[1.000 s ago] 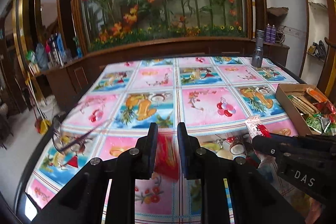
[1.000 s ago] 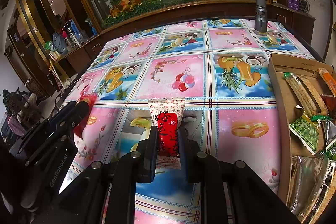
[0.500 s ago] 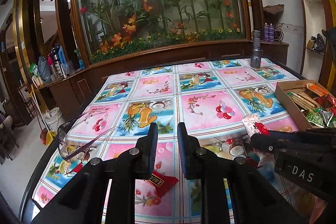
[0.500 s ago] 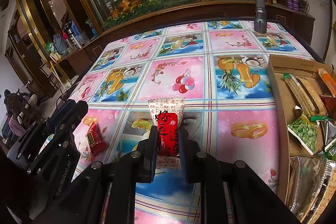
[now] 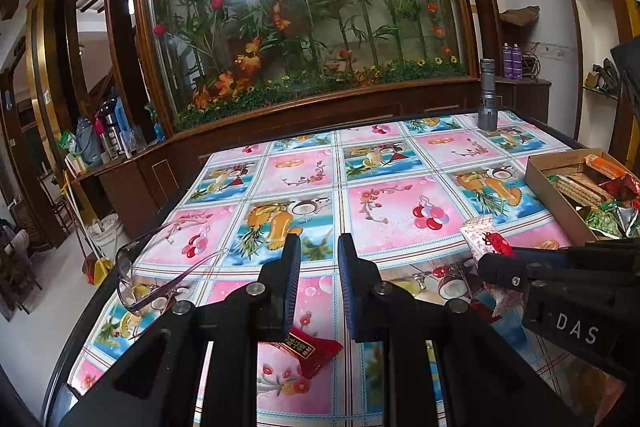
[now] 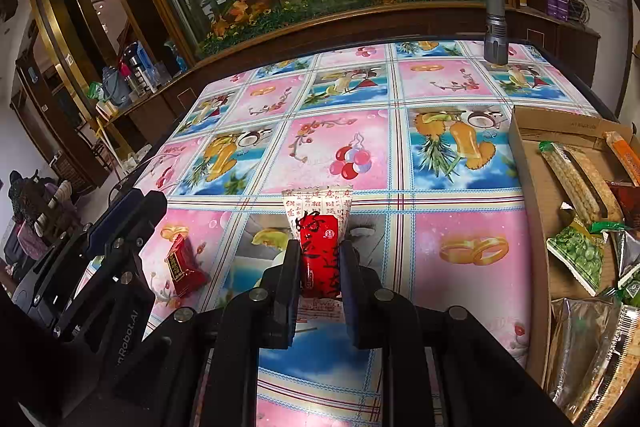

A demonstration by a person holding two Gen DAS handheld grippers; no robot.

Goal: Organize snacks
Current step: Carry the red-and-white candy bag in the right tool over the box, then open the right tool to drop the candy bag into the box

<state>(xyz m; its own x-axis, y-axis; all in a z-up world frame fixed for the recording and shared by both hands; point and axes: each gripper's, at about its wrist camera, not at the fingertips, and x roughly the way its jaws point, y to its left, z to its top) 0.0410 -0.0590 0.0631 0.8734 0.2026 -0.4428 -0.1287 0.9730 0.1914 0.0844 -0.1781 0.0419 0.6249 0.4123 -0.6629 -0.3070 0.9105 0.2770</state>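
Packet [image 5: 310, 347] now lies loose on the desk [image 5: 396, 203], dropped from the left gripper [image 5: 319, 287], whose jaws stand closed and empty. Right gripper [image 6: 320, 267] stays clamped on a sachet [image 6: 320, 247]; box [image 6: 536, 195] at three o'clock awaits both.

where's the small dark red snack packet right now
The small dark red packet lies flat on the tablecloth, in the right wrist view just right of the left claw; in the left wrist view it sits beneath that claw's fingers.
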